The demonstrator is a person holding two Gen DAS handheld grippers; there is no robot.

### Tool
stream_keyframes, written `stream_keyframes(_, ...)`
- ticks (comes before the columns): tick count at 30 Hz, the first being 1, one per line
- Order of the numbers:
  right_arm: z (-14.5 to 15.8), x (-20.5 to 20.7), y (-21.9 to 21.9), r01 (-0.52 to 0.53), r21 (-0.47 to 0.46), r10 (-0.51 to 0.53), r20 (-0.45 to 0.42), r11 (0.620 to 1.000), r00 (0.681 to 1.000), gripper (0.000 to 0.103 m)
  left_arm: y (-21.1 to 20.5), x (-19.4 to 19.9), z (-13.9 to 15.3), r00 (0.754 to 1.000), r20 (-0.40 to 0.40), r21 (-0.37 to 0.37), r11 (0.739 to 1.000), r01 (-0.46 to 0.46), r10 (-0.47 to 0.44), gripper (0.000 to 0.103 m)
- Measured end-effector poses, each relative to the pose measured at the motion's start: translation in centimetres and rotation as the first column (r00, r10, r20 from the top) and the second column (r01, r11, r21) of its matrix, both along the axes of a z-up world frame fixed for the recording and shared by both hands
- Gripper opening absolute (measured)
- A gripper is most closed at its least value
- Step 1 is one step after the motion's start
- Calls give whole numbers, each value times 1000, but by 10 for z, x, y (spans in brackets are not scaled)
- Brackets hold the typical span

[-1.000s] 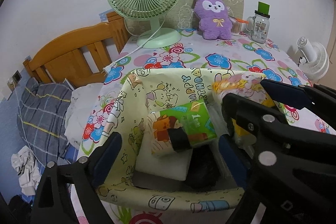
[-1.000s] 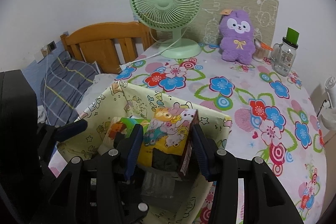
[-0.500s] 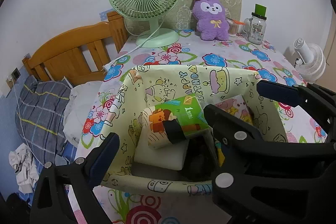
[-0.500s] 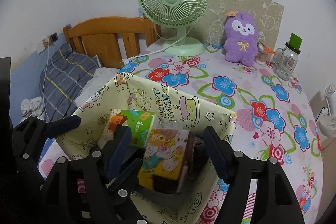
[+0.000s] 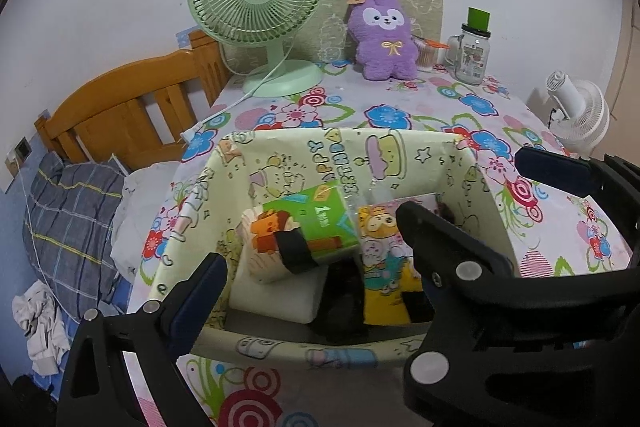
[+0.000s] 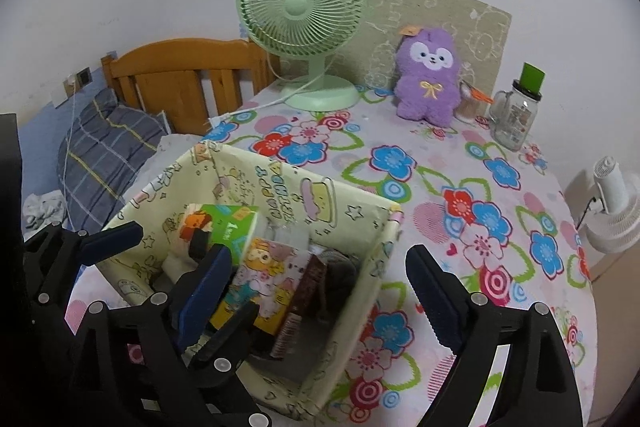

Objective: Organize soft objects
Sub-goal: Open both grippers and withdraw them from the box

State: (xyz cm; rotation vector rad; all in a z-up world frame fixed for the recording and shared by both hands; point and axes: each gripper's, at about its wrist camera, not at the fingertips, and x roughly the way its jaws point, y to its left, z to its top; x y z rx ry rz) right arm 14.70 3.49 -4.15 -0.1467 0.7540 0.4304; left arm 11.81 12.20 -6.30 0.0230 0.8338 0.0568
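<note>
A pale yellow cartoon-print fabric basket (image 5: 400, 147) (image 6: 352, 215) stands on the flowered table. Inside it lie a green tissue pack (image 5: 316, 223) (image 6: 232, 223) on a white pad (image 5: 280, 295), and a yellow-and-pink cartoon pack (image 5: 384, 267) (image 6: 272, 283) standing upright beside dark items. My right gripper (image 6: 320, 287) (image 5: 464, 187) straddles the basket's right wall. Its jaws are opening, and the cartoon pack stands loose between them. My left gripper (image 5: 320, 291) is open at the basket's near-left corner, holding nothing. A purple plush toy (image 5: 384, 43) (image 6: 428, 83) sits at the back.
A green desk fan (image 5: 260, 11) (image 6: 300, 15) and its cord stand at the back left. A glass jar with a green lid (image 5: 472, 55) (image 6: 516, 115) is back right. A white fan (image 5: 580, 115) sits off the table's right edge. A wooden bed frame (image 5: 128, 115) and plaid pillow lie left.
The right gripper, shut on the cartoon pack above the basket, lowered it in and opened off it. The pack now stands inside. The left gripper stayed open and in place.
</note>
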Motion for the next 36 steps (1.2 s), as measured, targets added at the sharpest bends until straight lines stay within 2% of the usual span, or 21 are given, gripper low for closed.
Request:
stream_keyframes(4, 1, -1, -8, 26, -5, -26, 5, 1000, 1000, 92, -9, 2, 1, 1000, 3, 3, 1000, 19, -19, 99)
stream_keyframes(9, 3, -4, -22, 61, 4, -61, 22, 998, 998, 98, -17, 0, 4, 999, 15, -4, 999, 37, -37, 99)
stream_keyframes(18, 5, -12, -47, 99, 24, -100, 38, 995, 994, 99, -36, -3, 8, 997, 31, -14, 997, 70, -69, 99)
stream_keyframes(22, 6, -15, -61, 117, 38, -119, 43, 992, 992, 99, -44, -5, 11, 998, 53, 20, 999, 44, -45, 99)
stream_keyframes(26, 7, -18, -76, 152, 51, -155, 43, 987, 987, 99, -44, -7, 14, 998, 54, -9, 999, 31, -30, 99)
stream_keyframes(36, 11, -31, -103, 158, 87, -162, 41, 984, 986, 99, -70, -21, 22, 995, 86, 9, 999, 40, -40, 99)
